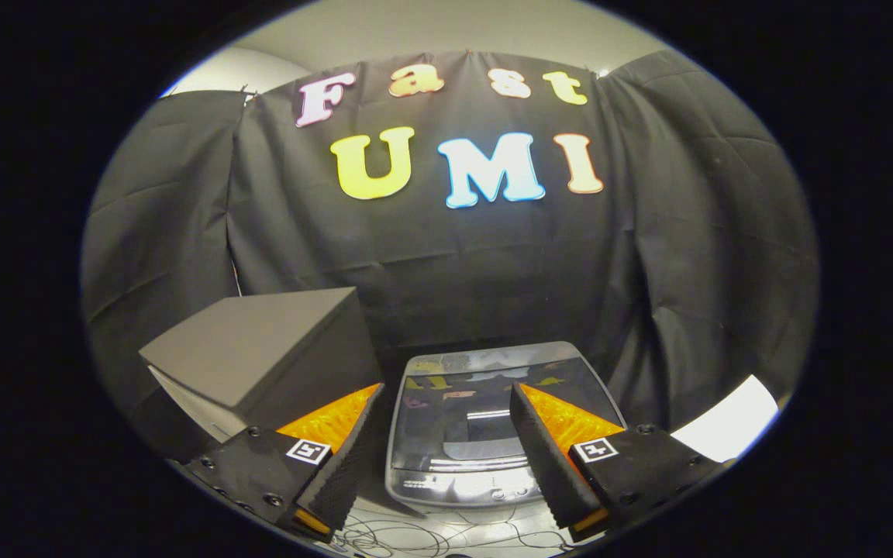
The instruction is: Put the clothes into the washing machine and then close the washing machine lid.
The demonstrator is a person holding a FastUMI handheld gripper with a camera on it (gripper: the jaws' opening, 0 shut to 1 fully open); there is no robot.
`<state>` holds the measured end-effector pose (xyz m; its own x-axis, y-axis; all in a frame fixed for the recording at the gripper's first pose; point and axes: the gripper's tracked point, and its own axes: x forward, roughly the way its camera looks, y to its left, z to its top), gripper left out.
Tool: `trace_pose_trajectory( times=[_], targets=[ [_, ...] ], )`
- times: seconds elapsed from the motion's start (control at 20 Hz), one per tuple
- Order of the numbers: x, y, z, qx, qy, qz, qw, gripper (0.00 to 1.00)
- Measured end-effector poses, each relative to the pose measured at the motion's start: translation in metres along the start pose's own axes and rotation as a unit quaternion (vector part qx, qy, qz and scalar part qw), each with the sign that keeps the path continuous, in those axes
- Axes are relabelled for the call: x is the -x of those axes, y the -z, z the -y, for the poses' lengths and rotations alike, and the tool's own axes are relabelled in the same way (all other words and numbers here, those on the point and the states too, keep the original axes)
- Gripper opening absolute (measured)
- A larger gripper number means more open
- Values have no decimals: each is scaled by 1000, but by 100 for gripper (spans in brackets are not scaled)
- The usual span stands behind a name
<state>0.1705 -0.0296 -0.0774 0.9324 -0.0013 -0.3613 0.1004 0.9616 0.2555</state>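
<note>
The washing machine (493, 422) sits straight ahead of the gripper (446, 457), at twelve o'clock between and just beyond the two fingers, backed up against the black cloth wall. Its glossy, see-through lid (485, 387) lies flat over the top and mirrors the booth above it, so it reads as shut. The control strip (466, 484) along the near edge faces the gripper.

The fingers are spread wide apart and grip nothing; the gap between them frames the machine.

At about ten o'clock, beside the machine and just beyond the left finger, stands a grey box (260, 353) with a pale lower side. Thin cables (431, 535) trail over the light bench (408, 519) below the fingertips.

No garment can be seen on the bench, on the box or in the fingers, and the reflections on the lid hide whatever is in the drum. Judging from the closed lid and the idle, empty fingers, either the task is complete, or the clothes lie elsewhere and nothing is begun; these pictures cannot settle which.
</note>
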Motion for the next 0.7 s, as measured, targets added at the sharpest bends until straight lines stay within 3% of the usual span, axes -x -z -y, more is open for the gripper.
trace_pose_trajectory(
  times=[0.3,0.45,0.6,0.7],
  targets=[
    [79,-10,-38,6,-21,60,998,98],
    [103,-18,-43,15,-18,84,996,98],
    [128,-42,-59,16,-37,148,988,98],
    [131,-25,-65,35,-48,147,987,98]
  ],
)
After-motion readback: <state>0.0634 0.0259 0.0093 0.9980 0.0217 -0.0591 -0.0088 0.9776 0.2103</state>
